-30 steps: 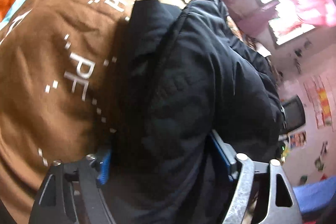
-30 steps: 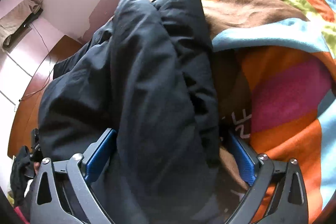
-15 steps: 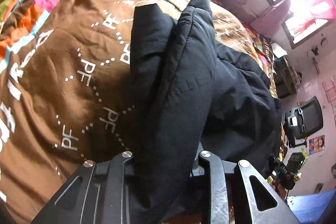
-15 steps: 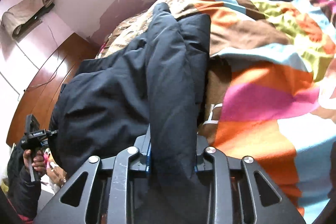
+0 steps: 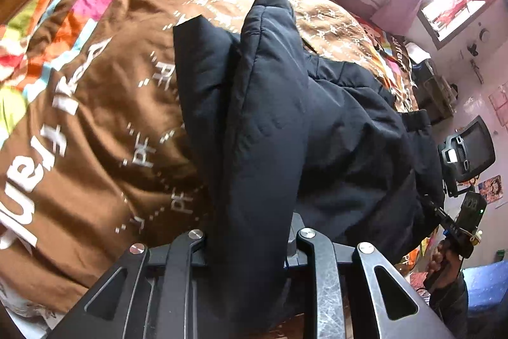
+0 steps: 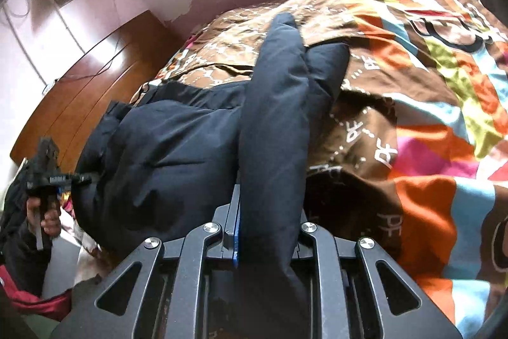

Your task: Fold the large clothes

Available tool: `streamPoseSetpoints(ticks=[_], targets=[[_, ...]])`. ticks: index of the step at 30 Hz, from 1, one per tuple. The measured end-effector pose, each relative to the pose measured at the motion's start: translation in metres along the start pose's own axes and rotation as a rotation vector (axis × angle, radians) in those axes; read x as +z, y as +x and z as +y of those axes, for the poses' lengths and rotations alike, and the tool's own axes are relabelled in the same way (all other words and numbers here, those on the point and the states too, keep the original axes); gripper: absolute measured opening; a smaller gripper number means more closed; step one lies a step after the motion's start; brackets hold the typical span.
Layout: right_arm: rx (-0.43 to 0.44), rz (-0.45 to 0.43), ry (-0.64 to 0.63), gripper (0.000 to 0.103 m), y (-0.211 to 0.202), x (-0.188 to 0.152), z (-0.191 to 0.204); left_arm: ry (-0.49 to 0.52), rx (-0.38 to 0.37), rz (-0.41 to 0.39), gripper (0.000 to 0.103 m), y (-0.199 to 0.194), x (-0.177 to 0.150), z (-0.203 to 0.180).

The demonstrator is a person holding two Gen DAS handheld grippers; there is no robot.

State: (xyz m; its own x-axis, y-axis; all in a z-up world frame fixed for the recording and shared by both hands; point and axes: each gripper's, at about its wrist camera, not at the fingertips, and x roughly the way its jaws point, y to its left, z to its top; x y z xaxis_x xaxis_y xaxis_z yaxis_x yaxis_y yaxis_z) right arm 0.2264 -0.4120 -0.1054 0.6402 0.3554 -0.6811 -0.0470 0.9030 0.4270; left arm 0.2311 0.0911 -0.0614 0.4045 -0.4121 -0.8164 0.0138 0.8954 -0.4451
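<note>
Black jacket point(image 5: 270, 123) drapes patterned bedspread point(image 5: 95, 104); wardrobe point(image 6: 95, 78) beside.

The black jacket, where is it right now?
In both views the black jacket lies on the bed's patterned blanket, one fold pinched in the left tongs and another in the right tongs.

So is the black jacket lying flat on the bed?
No, the jacket is bunched up, with a thick fold pinched in the right claw above the bed.
</note>
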Motion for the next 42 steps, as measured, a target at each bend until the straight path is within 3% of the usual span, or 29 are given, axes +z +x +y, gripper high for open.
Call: streamPoseSetpoints(ticks=[2,8,10,13,14,16,18,21,28,32,36,42], targets=[[-0.011,-0.002,0.052,0.021,0.005,-0.001,-0.009,-0.035,-0.004,0.004,0.022,0.010,-0.003,0.011],[-0.025,0.069,0.134,0.062,0.036,0.002,-0.045,-0.048,0.015,0.005,0.023,0.022,-0.005,0.018],[-0.031,0.095,0.164,0.065,0.051,0.001,-0.051,-0.034,0.032,0.007,0.026,0.026,-0.006,0.017],[0.051,0.112,0.273,0.067,0.074,-0.006,-0.063,-0.033,0.056,0.013,0.028,0.034,-0.007,0.019],[0.068,0.107,0.295,0.066,0.076,-0.010,-0.063,-0.038,0.059,0.012,0.028,0.034,-0.007,0.020],[0.065,0.088,0.283,0.051,0.075,-0.015,-0.057,-0.047,0.055,-0.002,0.026,0.030,-0.007,0.019],[0.048,0.084,0.212,0.029,0.066,-0.015,-0.041,-0.031,0.060,-0.027,0.024,0.023,-0.006,0.014],[0.044,0.081,0.163,0.018,0.049,-0.005,-0.017,-0.016,0.055,-0.090,0.022,0.008,-0.003,0.007],[0.091,-0.070,-0.035,0.016,0.004,0.043,0.060,0.074,0.048,-0.297,0.020,-0.054,0.029,-0.013],[0.136,-0.172,-0.106,0.015,-0.019,0.074,0.095,0.070,0.060,-0.417,0.020,-0.091,0.060,-0.010],[0.137,-0.270,-0.169,0.015,-0.010,0.111,0.131,0.092,0.111,-0.528,0.020,-0.107,0.093,-0.013],[0.087,-0.308,-0.208,0.015,0.027,0.160,0.153,0.038,0.125,-0.555,0.020,-0.086,0.150,0.000]])
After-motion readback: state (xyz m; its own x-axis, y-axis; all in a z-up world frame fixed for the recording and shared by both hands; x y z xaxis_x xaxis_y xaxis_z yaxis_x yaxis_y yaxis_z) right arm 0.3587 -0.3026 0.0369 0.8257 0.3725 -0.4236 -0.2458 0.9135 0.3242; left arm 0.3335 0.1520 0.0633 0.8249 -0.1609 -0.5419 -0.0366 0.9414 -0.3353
